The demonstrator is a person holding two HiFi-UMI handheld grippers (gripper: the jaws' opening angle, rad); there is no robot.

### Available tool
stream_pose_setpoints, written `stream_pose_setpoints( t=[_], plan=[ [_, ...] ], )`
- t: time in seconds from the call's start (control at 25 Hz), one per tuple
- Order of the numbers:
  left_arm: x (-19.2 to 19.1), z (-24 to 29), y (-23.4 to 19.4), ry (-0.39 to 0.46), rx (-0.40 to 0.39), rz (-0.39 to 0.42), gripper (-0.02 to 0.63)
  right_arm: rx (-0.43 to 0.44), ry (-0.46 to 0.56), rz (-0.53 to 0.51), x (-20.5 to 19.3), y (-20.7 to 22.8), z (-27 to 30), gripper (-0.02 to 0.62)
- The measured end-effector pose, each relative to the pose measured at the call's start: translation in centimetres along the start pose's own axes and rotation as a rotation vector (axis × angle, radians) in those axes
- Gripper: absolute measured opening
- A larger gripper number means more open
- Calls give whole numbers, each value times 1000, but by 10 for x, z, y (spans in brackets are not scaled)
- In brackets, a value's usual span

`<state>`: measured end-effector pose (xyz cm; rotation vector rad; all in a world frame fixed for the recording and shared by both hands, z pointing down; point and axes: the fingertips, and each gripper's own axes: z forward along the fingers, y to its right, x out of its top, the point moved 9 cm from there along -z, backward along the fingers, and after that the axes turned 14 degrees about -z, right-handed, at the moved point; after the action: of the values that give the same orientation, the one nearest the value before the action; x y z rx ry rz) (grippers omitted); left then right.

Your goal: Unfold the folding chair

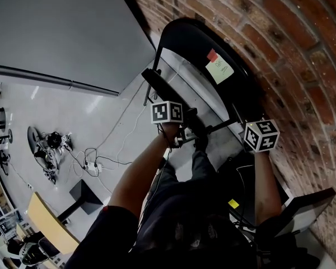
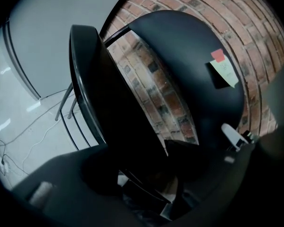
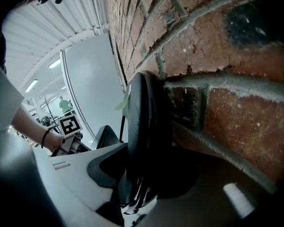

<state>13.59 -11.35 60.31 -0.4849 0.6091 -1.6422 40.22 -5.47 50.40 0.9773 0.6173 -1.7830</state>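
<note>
Brickwork point(image 1: 280, 49) backs the folding chair point(image 1: 196, 49), which leans close against it, its seat point(image 2: 109, 108) swung apart from the backrest point(image 2: 189, 65). The left gripper point(image 2: 146, 174) clamps the seat's edge, and the right gripper point(image 3: 144, 174) is closed on the backrest's rim beside the bricks.

Blk chair point(image 1: 191, 45), red brick wall point(image 1: 302, 43), grey floor point(image 1: 73, 112), green note point(image 1: 220, 70)

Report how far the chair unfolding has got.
Done: the seat stands apart from the backrest, with the brick wall showing through the gap. In hand: the left gripper grips the seat and the right gripper clamps the backrest edge. Left: the seat probably needs swinging fully open.
</note>
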Motion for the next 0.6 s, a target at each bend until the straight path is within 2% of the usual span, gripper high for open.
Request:
stream_pose_setpoints(
  t=[0.2,0.6],
  plan=[
    [-5,-8,-9,0,-21,-27,288,3,10,11,-3,0,1,169],
    [-17,-25,-30,9,-35,-29,272,17,-10,36,-7,3,6,170]
  ],
)
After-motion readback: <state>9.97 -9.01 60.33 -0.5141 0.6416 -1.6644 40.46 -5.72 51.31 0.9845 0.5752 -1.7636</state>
